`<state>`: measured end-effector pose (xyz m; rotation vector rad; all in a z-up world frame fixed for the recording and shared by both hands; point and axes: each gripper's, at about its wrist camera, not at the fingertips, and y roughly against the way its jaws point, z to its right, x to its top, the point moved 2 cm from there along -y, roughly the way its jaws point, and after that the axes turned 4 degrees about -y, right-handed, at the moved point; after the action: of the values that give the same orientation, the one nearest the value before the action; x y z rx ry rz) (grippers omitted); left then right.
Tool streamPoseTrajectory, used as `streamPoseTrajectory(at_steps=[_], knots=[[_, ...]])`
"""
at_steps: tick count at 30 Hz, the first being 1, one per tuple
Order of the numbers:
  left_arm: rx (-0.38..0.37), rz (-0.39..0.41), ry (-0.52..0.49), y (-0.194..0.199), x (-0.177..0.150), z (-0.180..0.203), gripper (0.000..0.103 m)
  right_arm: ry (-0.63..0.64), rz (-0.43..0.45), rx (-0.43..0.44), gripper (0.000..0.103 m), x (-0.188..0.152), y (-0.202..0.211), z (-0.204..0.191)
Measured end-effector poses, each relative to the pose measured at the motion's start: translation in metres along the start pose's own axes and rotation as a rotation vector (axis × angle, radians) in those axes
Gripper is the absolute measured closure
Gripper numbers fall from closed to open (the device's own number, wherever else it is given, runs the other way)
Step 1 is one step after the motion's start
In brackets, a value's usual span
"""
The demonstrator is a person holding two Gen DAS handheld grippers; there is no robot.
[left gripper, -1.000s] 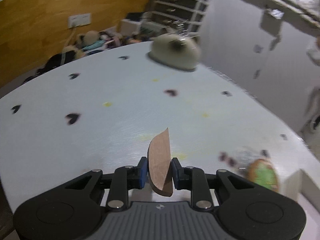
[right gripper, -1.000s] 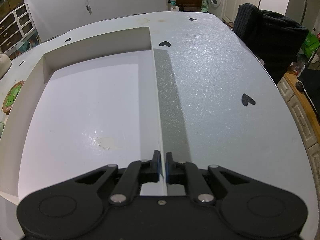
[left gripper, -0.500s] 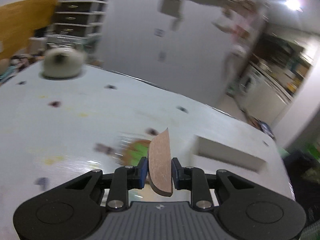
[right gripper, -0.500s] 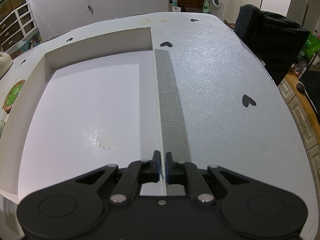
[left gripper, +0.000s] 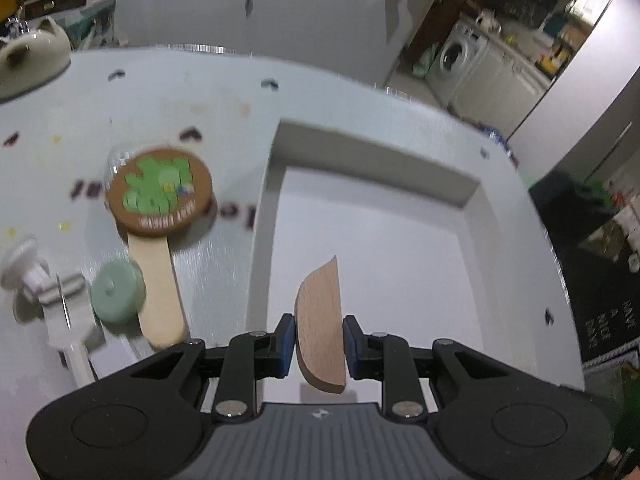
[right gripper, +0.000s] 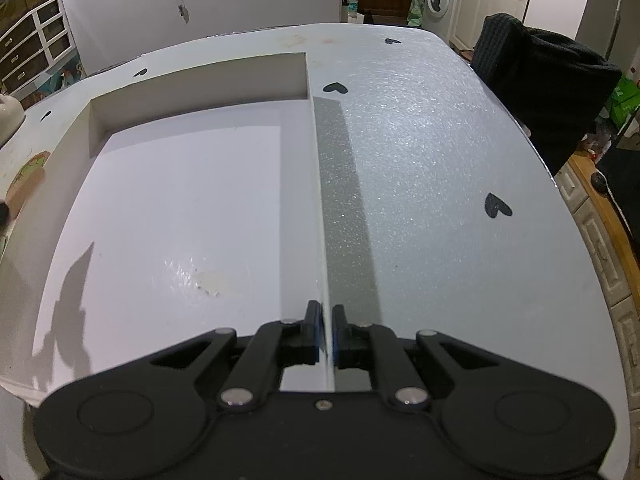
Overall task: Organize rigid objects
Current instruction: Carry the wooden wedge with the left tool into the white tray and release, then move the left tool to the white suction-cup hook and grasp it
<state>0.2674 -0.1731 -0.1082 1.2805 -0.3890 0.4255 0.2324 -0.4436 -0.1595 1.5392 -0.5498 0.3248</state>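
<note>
So the left gripper is pinching a wooden piece on edge, long axis running toward 12 o'clock, right over the white tray floor. Right gripper is clamped on the tray's right wall.

A shallow tray sits on the tabletop. Left of the tray lies a round paddle, its handle running toward the near edge. Just left of that handle sits a small disc, and farther left a plastic piece. A lidded pot stands at the far left. Over the tray's near part, the left tongs hold a wooden piece. The right tongs straddle the tray's right wall at its near end.
</note>
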Motion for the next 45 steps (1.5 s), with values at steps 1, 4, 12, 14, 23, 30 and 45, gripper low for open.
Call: streamPoseTrajectory(at_steps=[1, 4, 12, 14, 23, 30, 45], knots=[[0.003, -0.021, -0.001, -0.004, -0.003, 0.002, 0.076, 0.000, 0.000, 0.001, 0.096, 0.000, 0.000, 0.000], [0.017, -0.080, -0.001, -0.015, -0.006, 0.003, 0.076, 0.003, 0.000, 0.003, 0.096, 0.000, 0.000, 0.000], [0.054, -0.168, 0.007, -0.028, -0.016, 0.001, 0.072, 0.004, -0.001, 0.011, 0.097, 0.000, 0.000, 0.001], [0.057, -0.185, -0.002, -0.029, -0.017, 0.003, 0.062, 0.002, 0.000, 0.014, 0.097, 0.000, 0.000, 0.001], [0.023, -0.168, -0.077, -0.022, -0.018, 0.016, 0.018, 0.001, 0.003, 0.013, 0.097, 0.000, 0.000, 0.001], [-0.011, -0.136, -0.092, -0.014, -0.015, 0.017, 0.008, -0.007, 0.007, 0.012, 0.097, -0.001, 0.000, 0.002], [-0.009, 0.031, -0.105, 0.016, 0.000, 0.012, 0.000, -0.003, -0.003, 0.016, 0.098, 0.001, -0.001, 0.003]])
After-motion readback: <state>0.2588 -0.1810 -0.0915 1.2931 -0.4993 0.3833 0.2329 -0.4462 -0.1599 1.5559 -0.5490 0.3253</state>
